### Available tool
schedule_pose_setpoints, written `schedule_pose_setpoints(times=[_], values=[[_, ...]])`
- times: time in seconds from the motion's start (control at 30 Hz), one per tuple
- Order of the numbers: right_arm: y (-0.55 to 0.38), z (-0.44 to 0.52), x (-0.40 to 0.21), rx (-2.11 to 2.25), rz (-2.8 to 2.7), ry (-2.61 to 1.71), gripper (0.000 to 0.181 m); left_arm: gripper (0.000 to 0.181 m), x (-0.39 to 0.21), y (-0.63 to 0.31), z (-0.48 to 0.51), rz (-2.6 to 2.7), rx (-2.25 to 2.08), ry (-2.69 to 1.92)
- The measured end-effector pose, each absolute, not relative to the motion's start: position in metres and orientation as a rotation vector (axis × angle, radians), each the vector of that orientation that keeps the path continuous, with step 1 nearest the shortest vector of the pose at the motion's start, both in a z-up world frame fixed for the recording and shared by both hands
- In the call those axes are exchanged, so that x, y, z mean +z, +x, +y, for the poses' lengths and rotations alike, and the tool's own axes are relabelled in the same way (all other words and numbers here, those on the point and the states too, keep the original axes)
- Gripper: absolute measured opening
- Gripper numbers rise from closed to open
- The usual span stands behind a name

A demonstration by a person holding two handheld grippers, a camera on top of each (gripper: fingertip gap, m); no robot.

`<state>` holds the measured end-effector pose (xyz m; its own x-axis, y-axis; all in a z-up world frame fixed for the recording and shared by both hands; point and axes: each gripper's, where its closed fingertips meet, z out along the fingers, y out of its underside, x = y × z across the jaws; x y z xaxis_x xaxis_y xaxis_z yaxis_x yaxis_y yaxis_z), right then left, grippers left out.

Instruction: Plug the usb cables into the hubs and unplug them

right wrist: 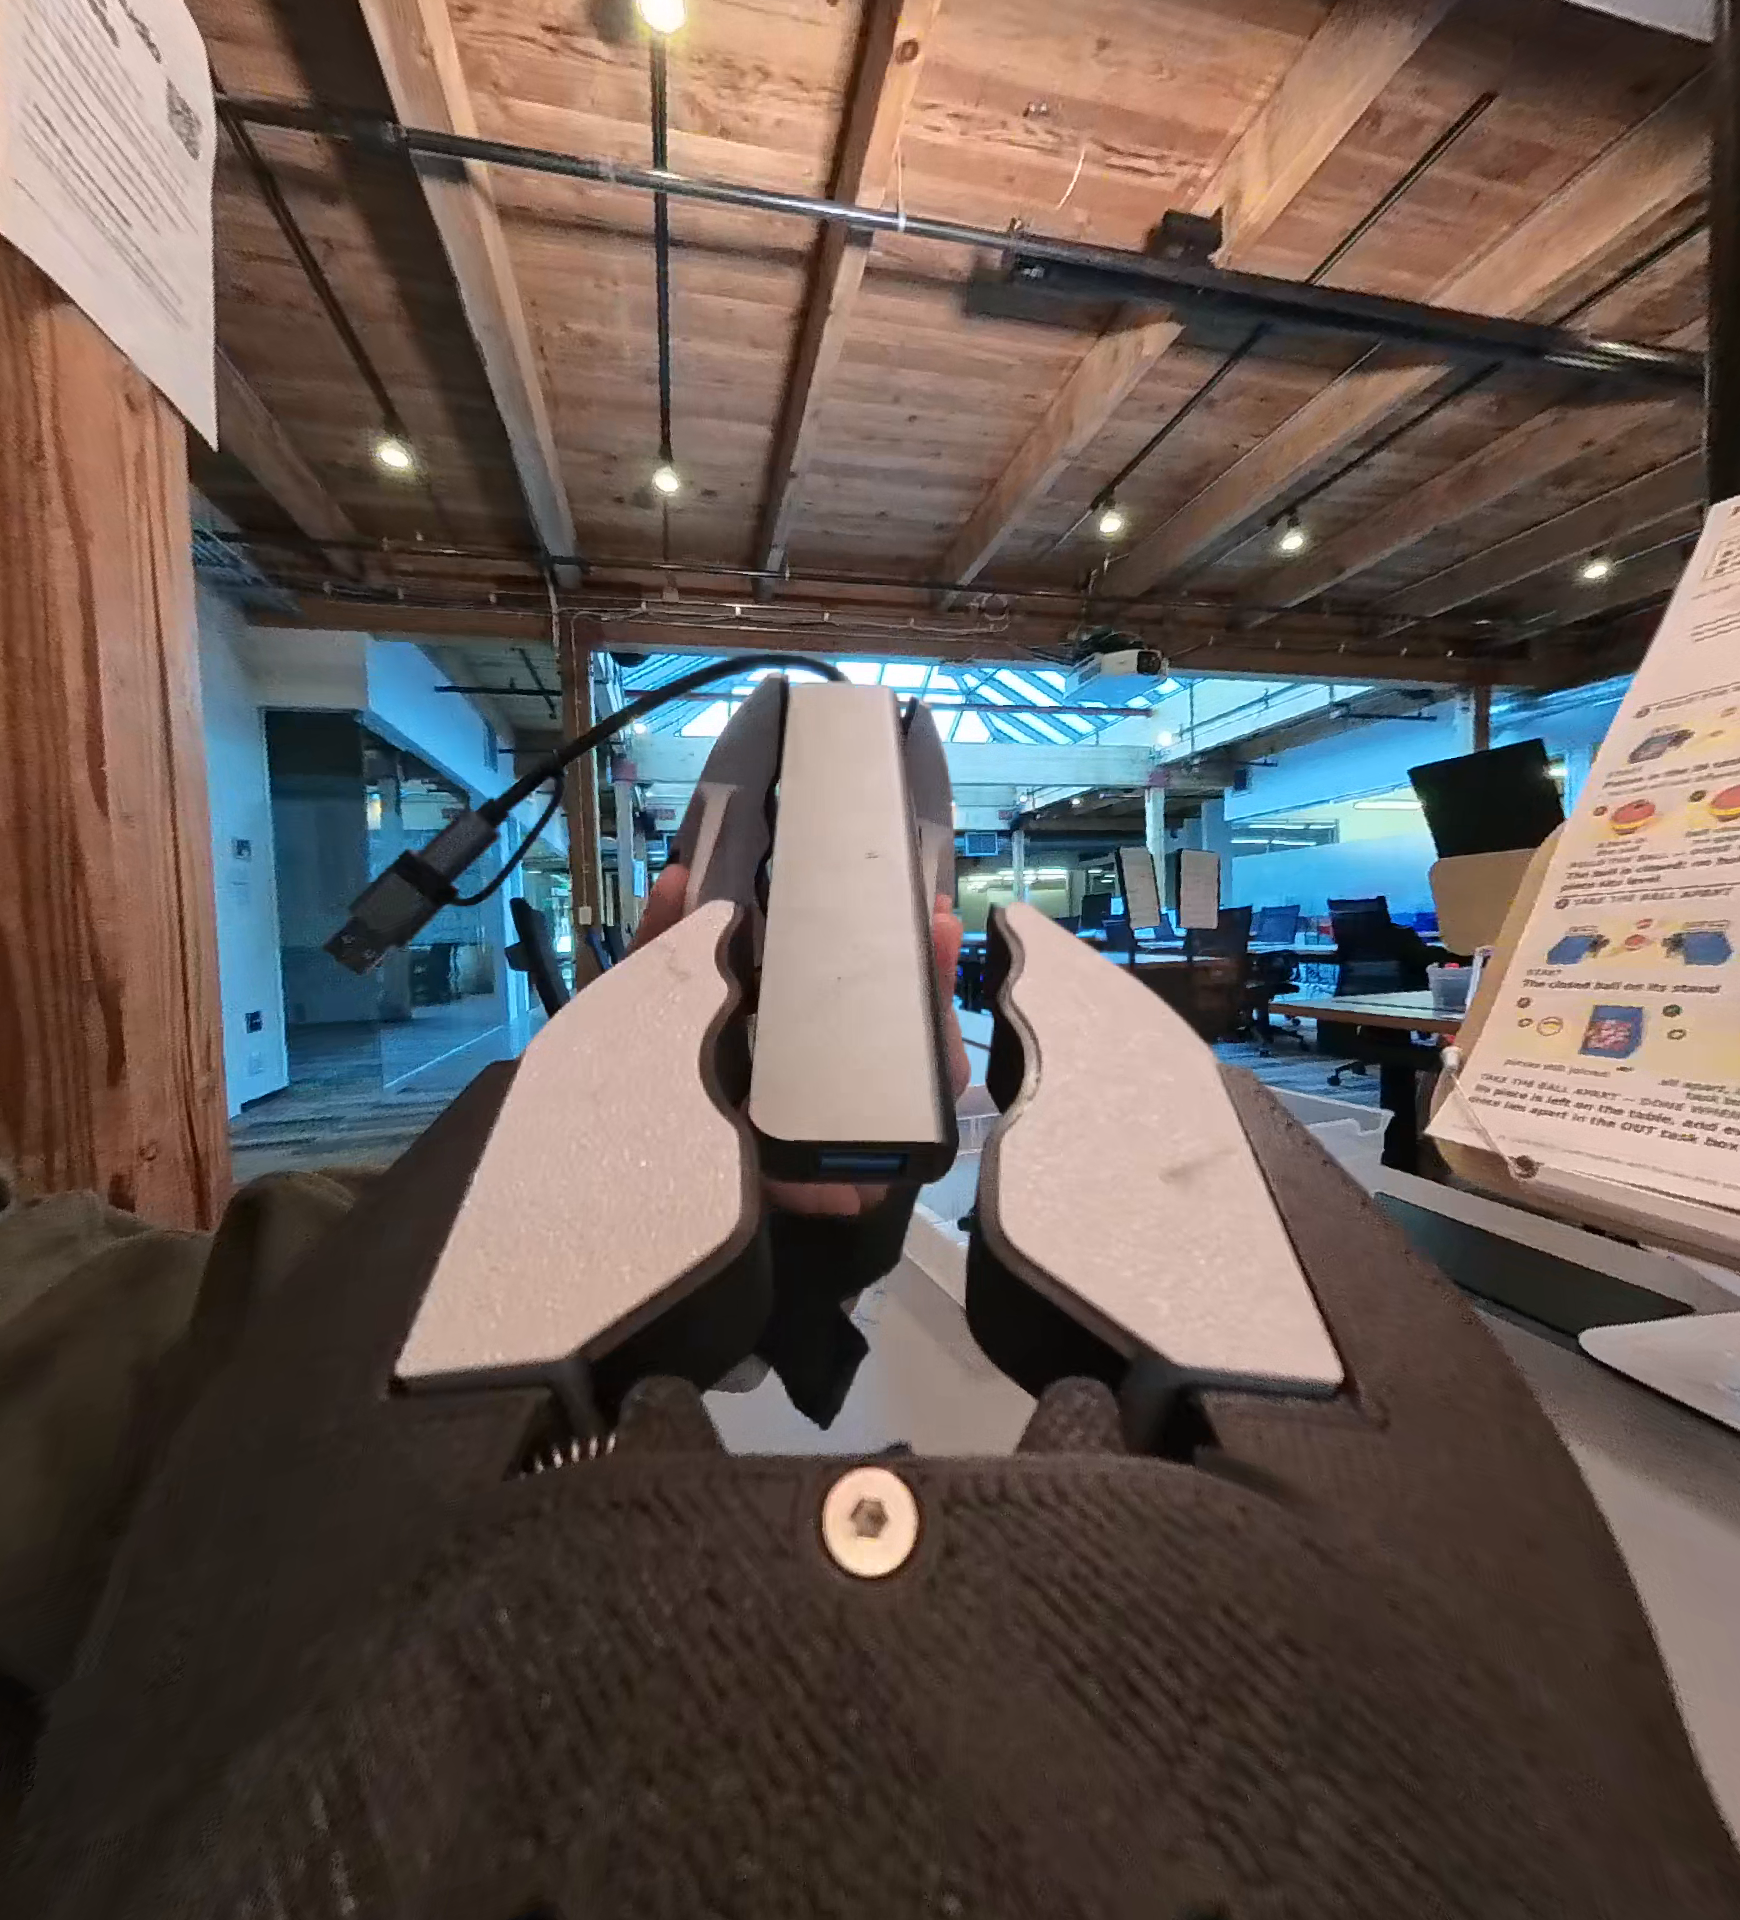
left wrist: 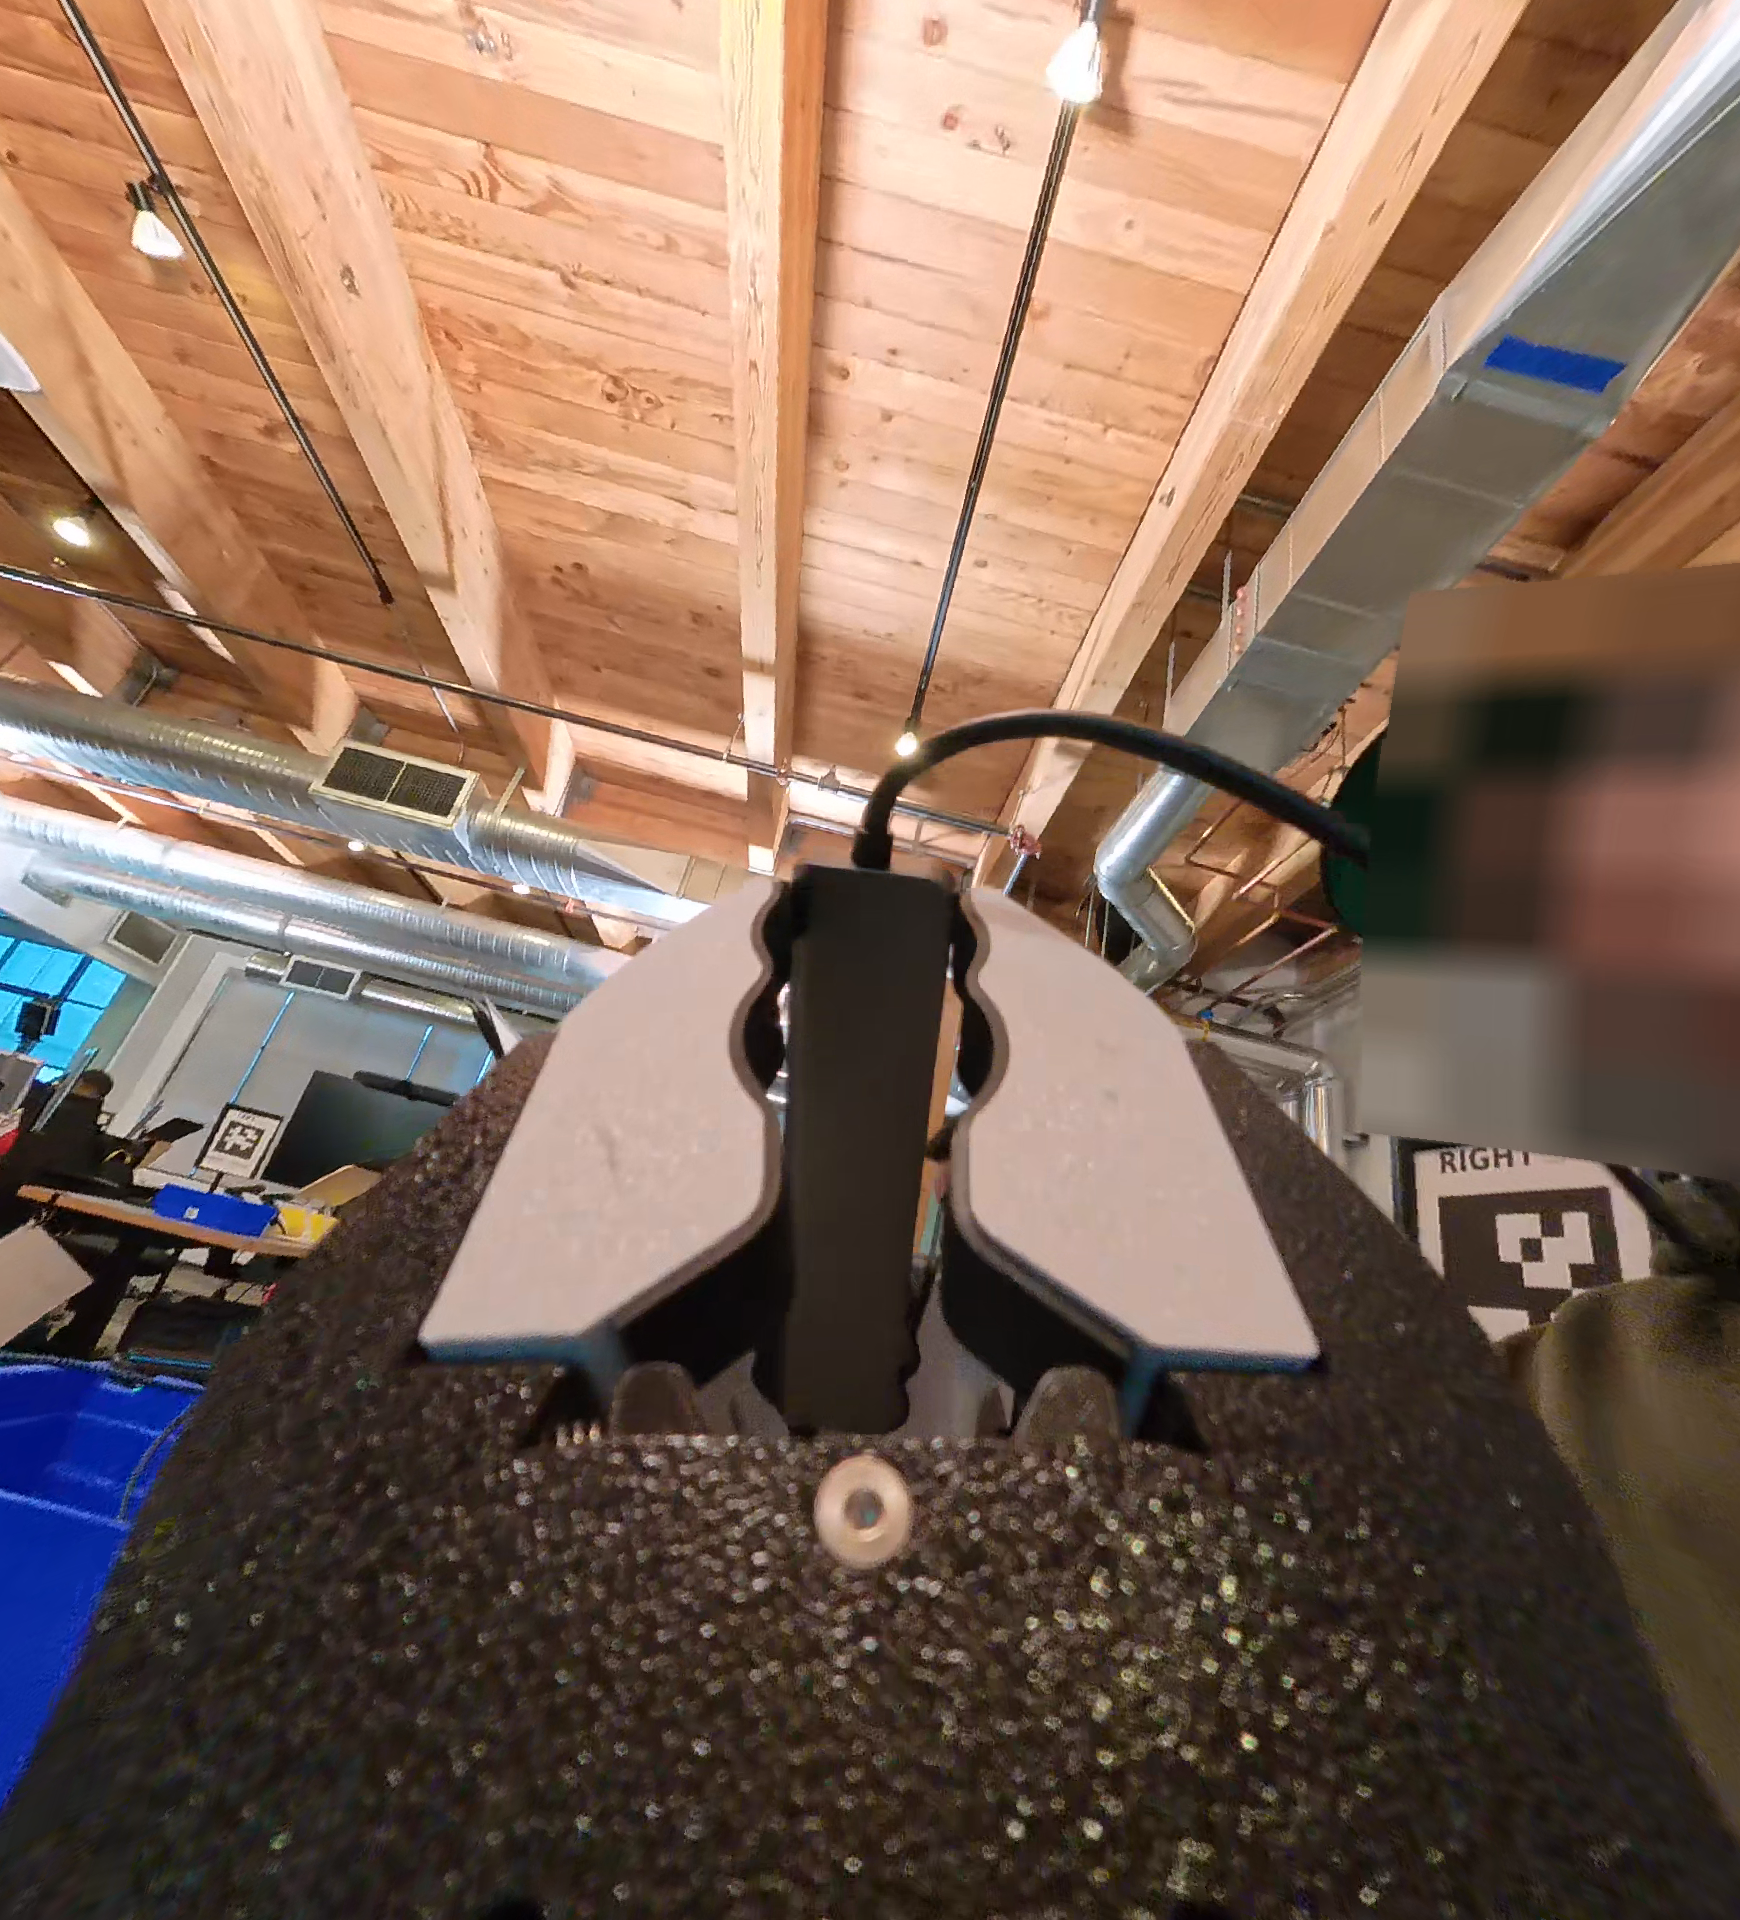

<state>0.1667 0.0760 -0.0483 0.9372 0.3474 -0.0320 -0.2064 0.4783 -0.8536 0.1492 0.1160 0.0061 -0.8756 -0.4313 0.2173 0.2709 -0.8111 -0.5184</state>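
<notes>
Wore an olive-green fabric sleeve (right wrist: 45, 1299). Carried two black, speckled, 3D-printed gripper bodies (left wrist: 845, 1662), each fitted with pale grey scalloped finger plates (right wrist: 596, 1132) and one silver hex screw (right wrist: 868, 1522).

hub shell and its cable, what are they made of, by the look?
Hub: top looks like brushed or matte aluminium, silver-grey with a flat, even sheen; the port end is black, probably plastic. Cable: thin and black, bends in a smooth arc, so likely rubber or PVC jacket. Its plug has a grey, metallic-looking housing. The left claw grips the hub's far end.
</notes>
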Motion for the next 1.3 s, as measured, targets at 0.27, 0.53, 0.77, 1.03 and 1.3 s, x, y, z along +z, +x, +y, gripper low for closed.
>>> schedule_pose_setpoints(times=[0.27, 0.53, 0.77, 1.03, 1.3], values=[[0.167, 0.085, -0.056, 0.309, -0.132, -1.058, 0.043, 0.028, 0.007, 0.152, 0.116, 0.66, -2.649, -0.476], [0.161, 0.093, -0.065, 0.355, -0.126, -1.101, 0.035, 0.028, 0.009, 0.154, 0.116, 0.651, -2.639, -0.48], [0.18, 0.066, -0.047, 0.355, -0.183, -1.09, 0.035, 0.028, -0.009, 0.156, 0.112, 1.067, -2.433, -0.577], [0.194, 0.049, -0.043, 0.322, -0.224, -1.104, 0.033, 0.049, -0.064, 0.161, 0.122, 1.688, -1.782, -0.675], [0.188, 0.063, -0.073, 0.206, -0.339, -1.305, 0.031, 0.053, -0.086, 0.156, 0.178, 1.699, -1.566, -0.927]])
